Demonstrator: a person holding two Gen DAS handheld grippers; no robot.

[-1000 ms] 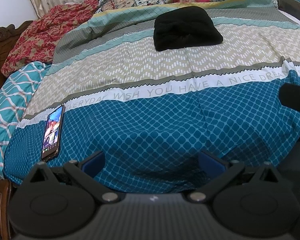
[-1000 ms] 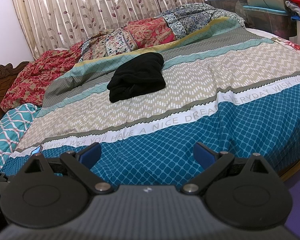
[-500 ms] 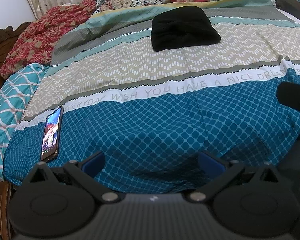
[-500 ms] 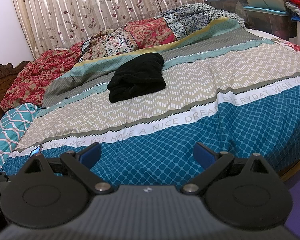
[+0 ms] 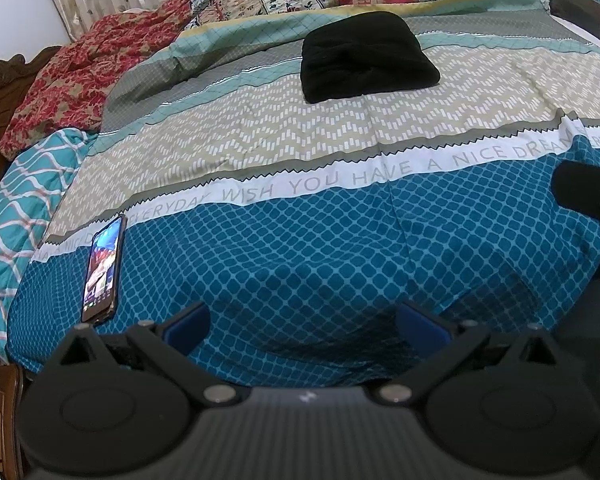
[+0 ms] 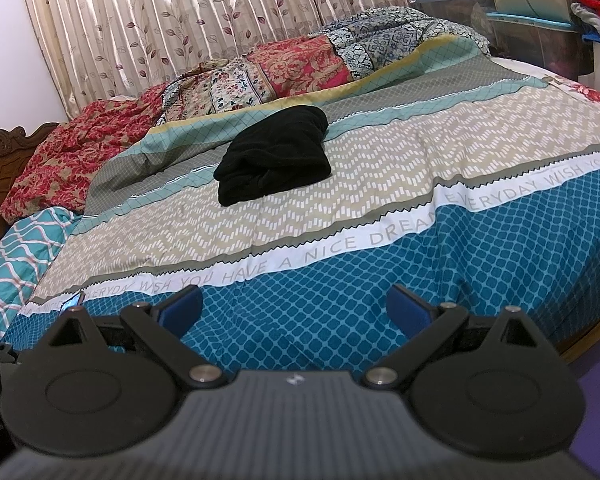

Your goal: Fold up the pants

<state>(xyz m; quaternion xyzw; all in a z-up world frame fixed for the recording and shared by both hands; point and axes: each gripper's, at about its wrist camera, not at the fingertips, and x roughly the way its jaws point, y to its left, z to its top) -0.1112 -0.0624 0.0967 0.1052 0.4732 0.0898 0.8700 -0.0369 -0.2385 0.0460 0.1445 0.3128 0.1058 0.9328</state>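
Black pants (image 5: 366, 58) (image 6: 274, 160) lie folded in a compact bundle on the far grey and beige stripes of the patterned bedspread (image 5: 300, 248) (image 6: 380, 216). My left gripper (image 5: 304, 326) is open over the near blue edge of the bed, well short of the pants, with nothing between its blue pads. My right gripper (image 6: 296, 308) is also open and empty above the same blue band. A black part of the right gripper (image 5: 588, 196) shows at the right edge of the left wrist view.
A phone (image 5: 103, 268) with a lit screen lies on the bedspread at near left; its tip (image 6: 71, 301) peeks past the right gripper. Patterned quilts (image 6: 292, 68) are heaped at the back before a curtain (image 6: 220, 20). A carved wooden headboard (image 5: 0, 92) is left; storage boxes (image 6: 540, 36) stand right.
The left wrist view has shifted slightly, so the pants and phone sit a little higher and lefter in it. The right gripper has not moved. Both stay open.
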